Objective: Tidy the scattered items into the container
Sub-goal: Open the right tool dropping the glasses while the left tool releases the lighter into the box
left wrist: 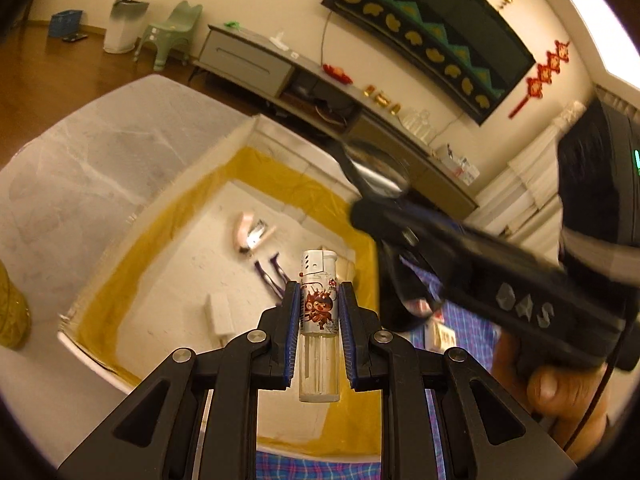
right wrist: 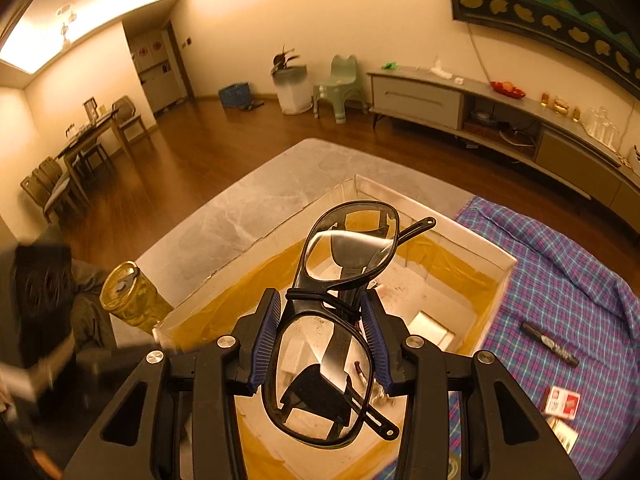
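My left gripper (left wrist: 319, 300) is shut on a clear lighter (left wrist: 319, 320) with a cartoon print, held upright above the open white box (left wrist: 192, 184) lined with yellow tape. My right gripper (right wrist: 320, 312) is shut on a pair of black-framed glasses (right wrist: 332, 320), gripped at the bridge, hanging over the same box (right wrist: 472, 240). In the left wrist view the right gripper's body (left wrist: 480, 264) crosses from the right with the glasses' lens (left wrist: 376, 172) over the box's far corner. Inside the box lie a pink clipper (left wrist: 250, 232), purple tweezers (left wrist: 276, 276) and a small white block (left wrist: 220, 312).
A black marker (right wrist: 550, 344) and red card packs (right wrist: 562, 402) lie on the blue plaid cloth (right wrist: 560, 280) right of the box. A yellow glass jar (right wrist: 132, 296) stands at the box's left. The box rests on a grey marble table (right wrist: 248, 208). A hand (left wrist: 548, 384) holds the right gripper.
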Demonstrator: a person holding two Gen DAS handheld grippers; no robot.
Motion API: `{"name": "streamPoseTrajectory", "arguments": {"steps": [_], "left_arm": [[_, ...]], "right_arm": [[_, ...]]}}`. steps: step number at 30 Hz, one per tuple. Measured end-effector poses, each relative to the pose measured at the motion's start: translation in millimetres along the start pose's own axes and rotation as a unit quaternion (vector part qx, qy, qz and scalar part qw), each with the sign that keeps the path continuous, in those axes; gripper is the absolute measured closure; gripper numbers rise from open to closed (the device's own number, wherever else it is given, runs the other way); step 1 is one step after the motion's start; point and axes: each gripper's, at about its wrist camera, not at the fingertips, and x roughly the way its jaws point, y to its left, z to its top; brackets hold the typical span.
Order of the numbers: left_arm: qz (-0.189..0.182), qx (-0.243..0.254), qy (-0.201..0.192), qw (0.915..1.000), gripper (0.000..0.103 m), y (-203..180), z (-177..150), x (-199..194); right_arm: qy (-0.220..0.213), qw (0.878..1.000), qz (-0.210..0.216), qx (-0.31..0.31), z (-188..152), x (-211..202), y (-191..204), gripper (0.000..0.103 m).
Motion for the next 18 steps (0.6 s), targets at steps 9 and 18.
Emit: {"name": "streamPoseTrajectory", "arguments": {"steps": [9,18], "left_arm": [[0.002,-0.032,0.037,0.9988,0.090,3.5,-19.1,17.4],[0.009,-0.045,0.052,0.9976,0.091,8.7,-21.5,26.0]], "right_arm": [[0.062,0.998,0.017,-0.011,34.2,46.2,0.6,0.089],[0.090,0.996,0.009,-0.015,29.1,70.2,-4.0,0.090]]}}
